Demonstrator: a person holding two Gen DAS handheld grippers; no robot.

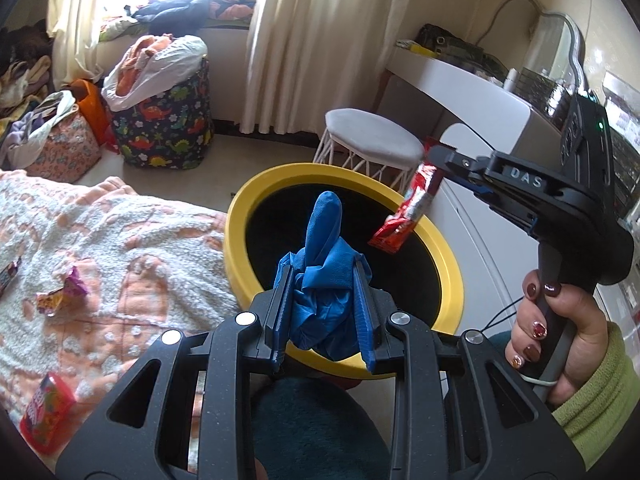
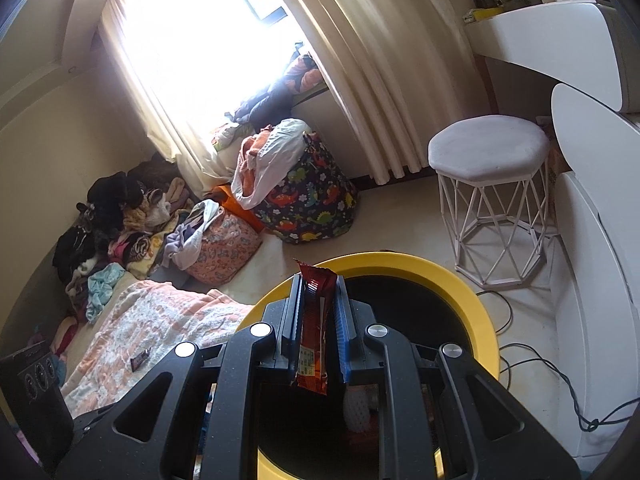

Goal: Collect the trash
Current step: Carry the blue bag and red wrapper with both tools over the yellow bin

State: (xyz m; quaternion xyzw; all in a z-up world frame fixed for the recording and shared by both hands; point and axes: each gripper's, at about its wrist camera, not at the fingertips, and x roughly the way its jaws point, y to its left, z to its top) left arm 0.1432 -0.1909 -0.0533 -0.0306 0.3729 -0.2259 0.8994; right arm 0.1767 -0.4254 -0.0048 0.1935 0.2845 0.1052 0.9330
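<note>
My left gripper point(image 1: 323, 270) is shut on a crumpled blue glove point(image 1: 322, 256) and holds it over the near rim of a yellow bin point(image 1: 236, 216) with a black inside. My right gripper point(image 2: 317, 280) is shut on a red snack wrapper point(image 2: 314, 320) above the same yellow bin point(image 2: 486, 320). In the left wrist view the right gripper point(image 1: 442, 156) holds the red wrapper point(image 1: 404, 212) hanging over the bin's far right rim. More wrappers lie on the blanket: a purple one point(image 1: 74, 282), a yellow one point(image 1: 50, 302), a red packet point(image 1: 44, 412) and a dark one point(image 2: 140, 359).
A pink and white blanket point(image 1: 120, 232) covers the bed at left. A white wire stool point(image 1: 372, 140) stands behind the bin, next to a white dresser point(image 1: 480, 92). A dinosaur-print laundry basket point(image 1: 164, 120), bags and clothes sit under the curtained window. Cables point(image 2: 560, 380) lie on the floor.
</note>
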